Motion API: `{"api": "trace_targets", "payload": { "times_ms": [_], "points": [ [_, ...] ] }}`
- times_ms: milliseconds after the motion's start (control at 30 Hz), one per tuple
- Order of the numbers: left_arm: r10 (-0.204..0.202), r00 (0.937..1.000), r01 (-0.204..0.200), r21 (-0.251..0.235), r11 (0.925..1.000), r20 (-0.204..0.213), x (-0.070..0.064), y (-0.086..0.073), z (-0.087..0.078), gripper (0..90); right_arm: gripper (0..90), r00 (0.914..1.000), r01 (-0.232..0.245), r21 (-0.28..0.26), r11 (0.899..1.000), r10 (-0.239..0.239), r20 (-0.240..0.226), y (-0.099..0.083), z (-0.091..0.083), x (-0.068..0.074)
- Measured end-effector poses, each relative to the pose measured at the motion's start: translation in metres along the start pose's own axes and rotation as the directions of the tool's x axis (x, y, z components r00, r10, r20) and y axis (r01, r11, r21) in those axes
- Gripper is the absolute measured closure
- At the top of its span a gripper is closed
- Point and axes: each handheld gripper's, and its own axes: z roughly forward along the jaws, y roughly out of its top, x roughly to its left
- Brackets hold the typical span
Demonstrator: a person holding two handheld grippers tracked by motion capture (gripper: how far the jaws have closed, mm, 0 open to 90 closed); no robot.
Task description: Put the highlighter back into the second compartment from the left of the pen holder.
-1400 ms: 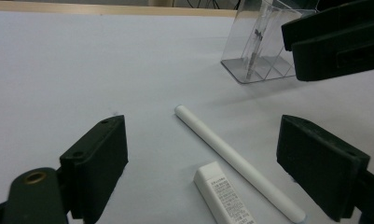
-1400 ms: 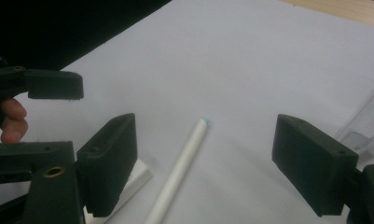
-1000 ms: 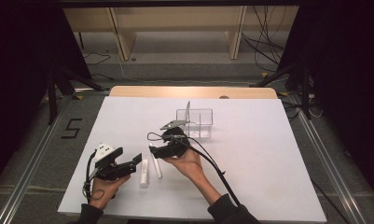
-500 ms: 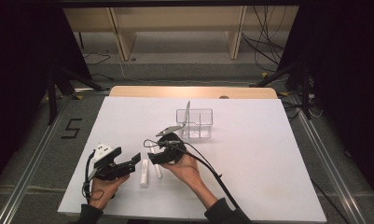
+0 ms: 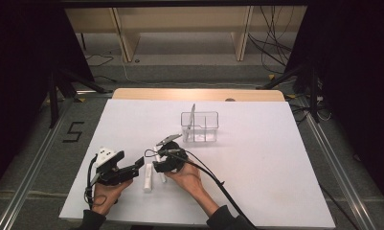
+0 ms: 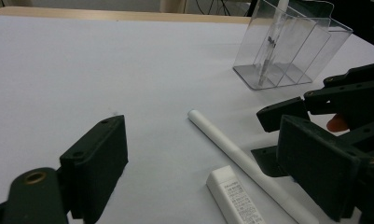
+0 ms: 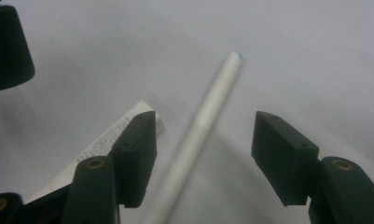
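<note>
A white pen [image 5: 156, 162] [image 6: 236, 156] [image 7: 208, 116] lies flat on the white table, with a white eraser [image 5: 147, 180] [image 6: 233, 196] [image 7: 114, 135] just beside it. My right gripper [image 5: 159, 166] [image 7: 203, 154] is open, low over the pen, one jaw on each side of the barrel and neither touching it. My left gripper [image 5: 136, 167] [image 6: 208, 158] is also open, just left of the eraser, with nothing held. The right gripper's black jaws [image 6: 315, 102] show in the left gripper view.
A clear plastic holder [image 5: 199, 127] [image 6: 292, 46] with compartments stands behind the grippers, and a thin pen [image 5: 191, 116] [image 6: 271, 42] stands upright in it. The white table [image 5: 276, 158] stretches off to the right. Cables trail from both grippers towards the near edge.
My right gripper has moved left and towards the person, coming down over the white pen. The left gripper has barely moved.
</note>
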Motion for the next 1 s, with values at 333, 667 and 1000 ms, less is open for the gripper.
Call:
{"api": "trace_targets", "payload": {
  "times_ms": [333,667,1000],
  "points": [
    [-0.003,1.0,0.003,-0.001,1.0,0.0,0.0,0.0,0.0,15.8,51.0,0.9998,0.016,0.024,1.0,-0.017,0.009,-0.003,0.008,0.005],
    [0.003,1.0,-0.003,0.005,1.0,0.002,0.0,0.0,0.0,15.8,57.4,0.999,0.041,0.049,0.998,-0.042,0.019,-0.005,0.014,0.01],
    [0.004,1.0,-0.004,0.005,1.0,0.001,-0.001,0.0,0.0,15.8,65.1,0.9946,0.074,0.068,0.995,-0.079,0.067,-0.007,0.017,0.016]
  ]
}}
